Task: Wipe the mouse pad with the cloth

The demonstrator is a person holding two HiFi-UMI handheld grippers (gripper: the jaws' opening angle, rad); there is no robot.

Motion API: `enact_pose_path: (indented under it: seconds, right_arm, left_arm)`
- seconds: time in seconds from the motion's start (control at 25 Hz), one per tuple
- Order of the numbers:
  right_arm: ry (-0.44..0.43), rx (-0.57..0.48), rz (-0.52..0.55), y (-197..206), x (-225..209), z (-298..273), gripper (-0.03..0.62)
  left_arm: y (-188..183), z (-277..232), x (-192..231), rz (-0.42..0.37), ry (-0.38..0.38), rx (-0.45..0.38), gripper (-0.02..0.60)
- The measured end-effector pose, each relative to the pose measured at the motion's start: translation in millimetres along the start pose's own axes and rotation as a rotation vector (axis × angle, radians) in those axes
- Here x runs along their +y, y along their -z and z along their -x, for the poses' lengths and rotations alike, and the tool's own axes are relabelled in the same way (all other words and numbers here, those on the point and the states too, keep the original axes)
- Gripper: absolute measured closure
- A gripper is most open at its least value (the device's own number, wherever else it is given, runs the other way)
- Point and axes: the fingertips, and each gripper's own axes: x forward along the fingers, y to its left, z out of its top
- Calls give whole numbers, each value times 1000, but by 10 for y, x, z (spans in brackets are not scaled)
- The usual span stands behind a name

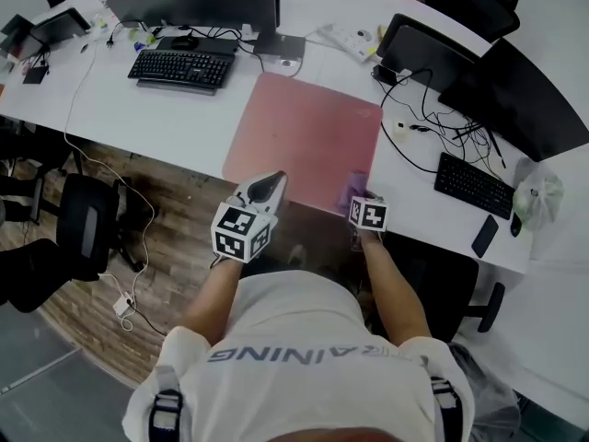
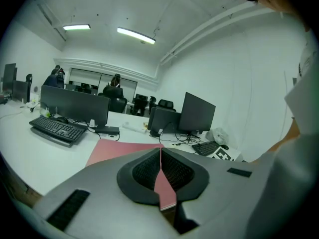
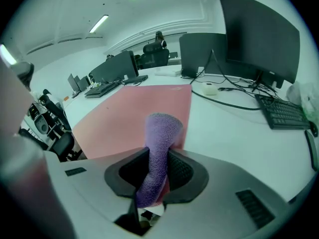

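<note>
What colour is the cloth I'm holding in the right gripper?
Purple. The cloth shows best in the right gripper view, clamped in the right gripper.

1. The light is bright and even. The ceiling strips (image 2: 135, 35) glow in my left gripper view without flare.
2. Shadows stay soft and faint on the white desk (image 1: 120, 109).
3. Both gripper views bend hard at the edges, and their corners are black.
4. The nap of the cloth (image 3: 157, 143) reads crisp. A pale blur fills the near left of the right gripper view.
</note>
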Motion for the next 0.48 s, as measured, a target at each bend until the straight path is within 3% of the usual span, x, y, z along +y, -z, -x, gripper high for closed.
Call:
enact_pose_path:
  seconds: [0.28, 0.48]
  right_arm:
    - [95, -23, 0, 12, -456, 285, 491]
    - [-3, -331, 77, -986, -113, 985, 491]
  left_arm:
    - [-265, 55, 46, -17, -34, -61, 547]
    - [-722, 267, 209, -60, -95, -157, 546]
